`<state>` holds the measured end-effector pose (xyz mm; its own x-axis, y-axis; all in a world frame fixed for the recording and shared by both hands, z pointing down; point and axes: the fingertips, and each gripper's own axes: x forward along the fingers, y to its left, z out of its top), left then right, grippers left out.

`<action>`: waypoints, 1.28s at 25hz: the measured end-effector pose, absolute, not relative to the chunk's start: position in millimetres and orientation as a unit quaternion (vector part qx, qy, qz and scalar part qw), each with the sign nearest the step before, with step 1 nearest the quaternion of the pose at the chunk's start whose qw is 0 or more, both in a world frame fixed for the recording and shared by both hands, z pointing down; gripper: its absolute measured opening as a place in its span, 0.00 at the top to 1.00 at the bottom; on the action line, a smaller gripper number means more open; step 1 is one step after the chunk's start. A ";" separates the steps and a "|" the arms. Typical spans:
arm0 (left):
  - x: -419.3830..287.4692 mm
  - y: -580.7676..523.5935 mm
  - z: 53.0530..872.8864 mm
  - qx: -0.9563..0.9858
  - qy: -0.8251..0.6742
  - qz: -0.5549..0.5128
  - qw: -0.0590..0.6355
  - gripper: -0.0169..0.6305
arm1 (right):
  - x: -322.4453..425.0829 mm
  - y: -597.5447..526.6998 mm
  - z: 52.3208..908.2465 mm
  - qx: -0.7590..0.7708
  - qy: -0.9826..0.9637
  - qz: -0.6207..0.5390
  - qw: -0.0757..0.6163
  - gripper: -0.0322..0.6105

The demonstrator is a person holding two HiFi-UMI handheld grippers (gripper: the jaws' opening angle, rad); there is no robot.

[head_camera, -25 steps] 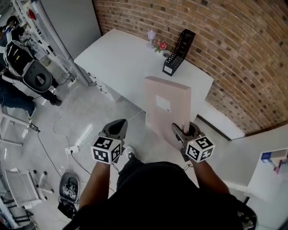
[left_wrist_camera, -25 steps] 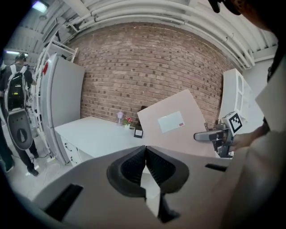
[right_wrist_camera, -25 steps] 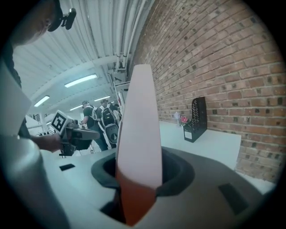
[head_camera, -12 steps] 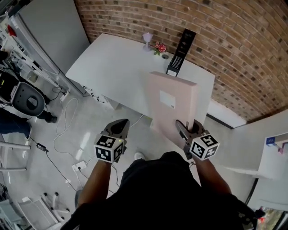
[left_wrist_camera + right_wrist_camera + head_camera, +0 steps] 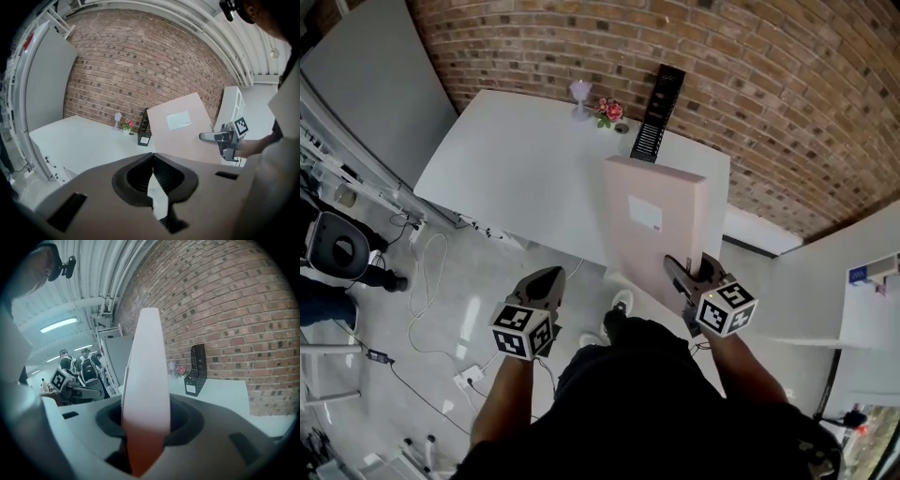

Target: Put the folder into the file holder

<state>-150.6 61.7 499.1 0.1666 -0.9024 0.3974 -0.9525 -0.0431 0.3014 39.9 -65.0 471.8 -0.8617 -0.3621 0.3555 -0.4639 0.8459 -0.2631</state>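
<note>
- The right gripper [image 5: 692, 272] is found closed on the folder [image 5: 661, 220]. In the right gripper view the folder's narrow edge is seen clamped between the two jaws, which are parted only by its thickness.
- The folder is recorded as pale pink and thick. It is held upright in the air and gripped at its lower edge, toward the near corner.
- A white label [image 5: 644, 214] is noted on the folder's broad face, which is turned toward the person's left.
- The left gripper [image 5: 546, 278] is found with its jaw tips brought together and nothing is held between them. It is carried over the floor to the left of the folder, clear of it.
- The file holder [image 5: 657, 114] is observed to be black. It is stood upright on the white table [image 5: 516, 159], toward the far side, close to the brick wall [image 5: 750, 75].
- The folder is not yet placed in the file holder. The two are seen well apart, with the folder at the near side of the table and the holder at the far side.
- Small pink flowers [image 5: 607, 110] and a clear stemmed glass [image 5: 580, 94] are noted on the table just left of the file holder.
- Two persons [image 5: 77, 364] in dark and white clothing are seen in the background of the right gripper view.
</note>
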 end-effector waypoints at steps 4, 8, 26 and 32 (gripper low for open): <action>-157.8 38.9 497.1 0.720 -0.647 0.075 0.240 0.97 | 29.4 -93.4 472.9 0.229 -0.947 0.174 0.143 0.68; -171.5 20.0 493.2 0.714 -0.653 0.087 0.239 0.97 | 15.0 -126.2 468.3 0.230 -0.948 0.181 0.123 0.68; -170.1 -127.5 491.9 0.742 -0.617 0.129 0.229 0.97 | 28.9 -257.1 465.3 0.288 -0.934 0.200 0.063 0.68; -165.8 -158.5 493.0 0.763 -0.588 0.142 0.228 0.97 | 42.8 -278.0 459.2 0.328 -0.922 0.201 0.046 0.68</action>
